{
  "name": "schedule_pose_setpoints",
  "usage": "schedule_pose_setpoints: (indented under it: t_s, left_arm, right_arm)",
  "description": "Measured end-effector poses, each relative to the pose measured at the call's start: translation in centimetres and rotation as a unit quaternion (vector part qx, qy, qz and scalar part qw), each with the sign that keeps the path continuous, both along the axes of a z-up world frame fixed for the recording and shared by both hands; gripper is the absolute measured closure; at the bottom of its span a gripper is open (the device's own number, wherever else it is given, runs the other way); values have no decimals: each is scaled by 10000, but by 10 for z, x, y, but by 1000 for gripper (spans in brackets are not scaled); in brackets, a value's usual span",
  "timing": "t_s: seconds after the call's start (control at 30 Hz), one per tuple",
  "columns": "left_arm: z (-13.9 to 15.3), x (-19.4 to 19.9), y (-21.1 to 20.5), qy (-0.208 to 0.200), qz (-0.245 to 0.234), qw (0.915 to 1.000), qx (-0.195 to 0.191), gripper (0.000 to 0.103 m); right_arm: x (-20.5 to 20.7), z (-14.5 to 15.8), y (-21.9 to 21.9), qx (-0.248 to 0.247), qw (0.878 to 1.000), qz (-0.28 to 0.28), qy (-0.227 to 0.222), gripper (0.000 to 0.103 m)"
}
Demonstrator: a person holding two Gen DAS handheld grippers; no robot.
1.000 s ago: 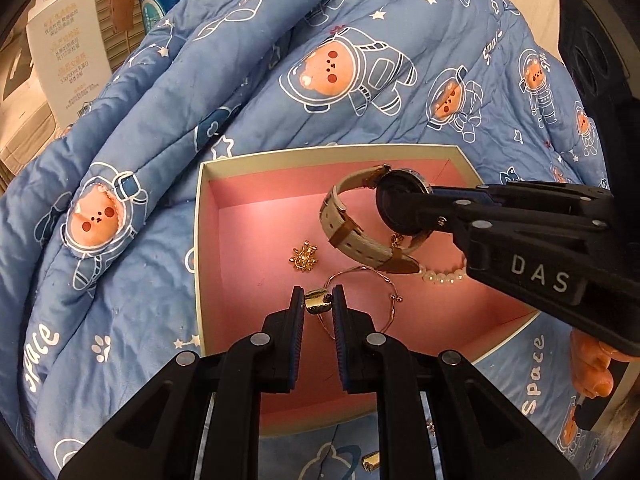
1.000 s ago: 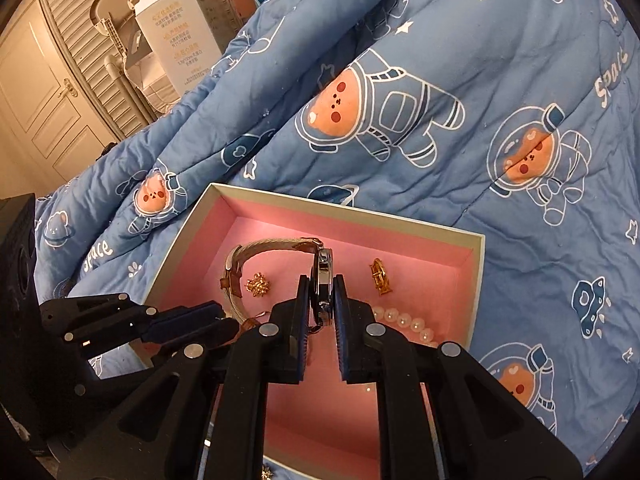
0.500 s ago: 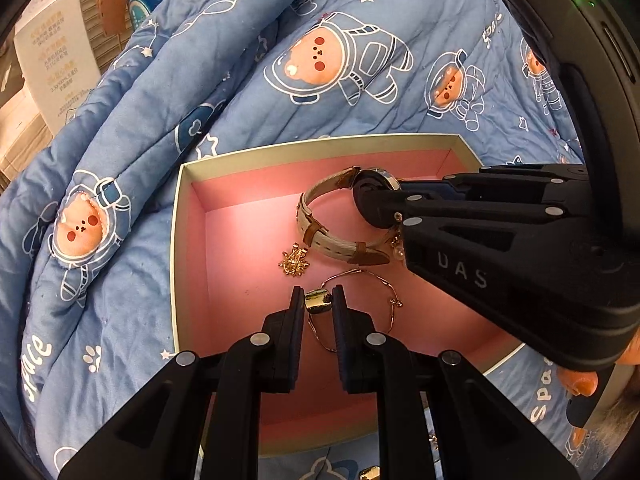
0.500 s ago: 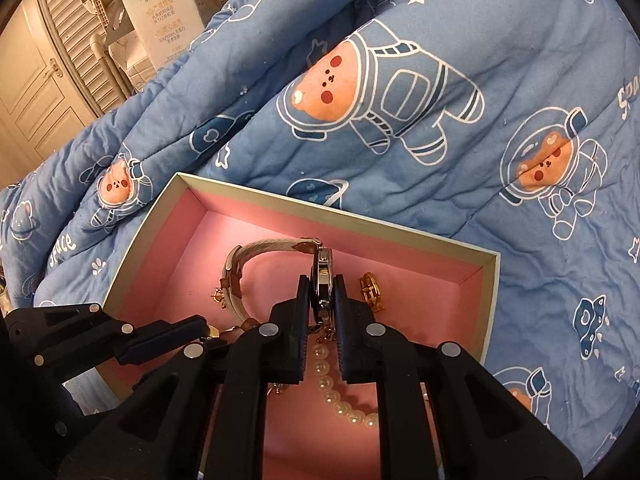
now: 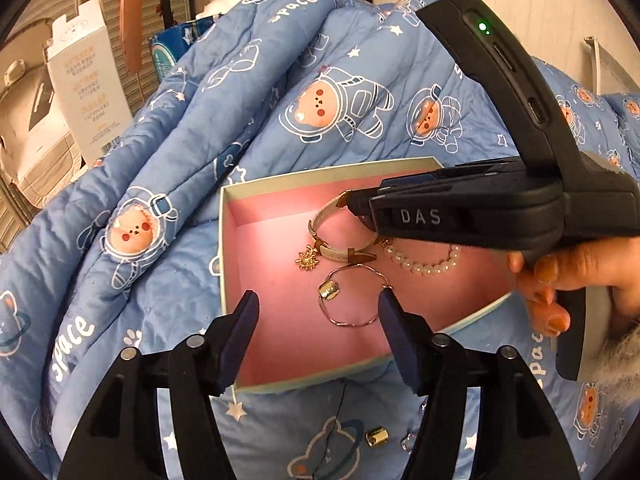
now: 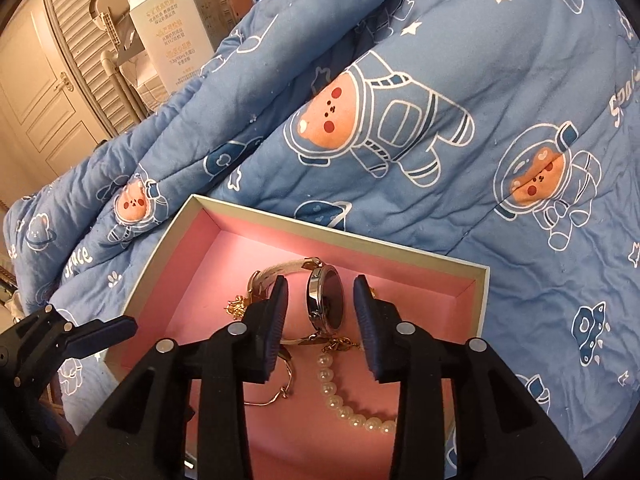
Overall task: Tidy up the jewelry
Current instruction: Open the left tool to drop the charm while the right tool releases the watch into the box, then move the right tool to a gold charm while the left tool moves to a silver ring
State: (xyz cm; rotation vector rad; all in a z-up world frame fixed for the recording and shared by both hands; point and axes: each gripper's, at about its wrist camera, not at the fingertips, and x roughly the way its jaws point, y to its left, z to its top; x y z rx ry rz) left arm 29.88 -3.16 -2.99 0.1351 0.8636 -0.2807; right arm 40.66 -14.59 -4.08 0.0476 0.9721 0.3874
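Both grippers released | left fingers (image 5: 248, 316) spread, right fingers (image 6: 278, 312) spread | watch (image 6: 325, 301) on edge, dial facing right

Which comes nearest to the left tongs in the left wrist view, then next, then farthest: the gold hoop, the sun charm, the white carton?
1. gold hoop, between the left tongs, in the pink box.
2. sun charm, just beyond, slightly left.
3. white carton, far upper left.

Your box (image 5: 226, 240) sits on the quilt (image 5: 280, 80), watch (image 6: 325, 300) at the back inside it, pearl bracelet (image 5: 424, 266) to its right, charm (image 5: 307, 259) left, bangle (image 5: 352, 300) in front, a loose bead (image 5: 377, 437) on the quilt before the box.
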Motion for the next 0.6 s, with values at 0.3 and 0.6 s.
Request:
schedule_pose_setpoints:
  t_s: [0.3,0.6]
  left_arm:
    - [7,-54,30,-377,334,9985,-191,18]
    - [-15,-106,45,-276,499,9983,-105,14]
  right_arm:
    - [-55,28,-12,498,9984,20,-270,48]
    - [-135,27,-25,446,9978,117,-481,46]
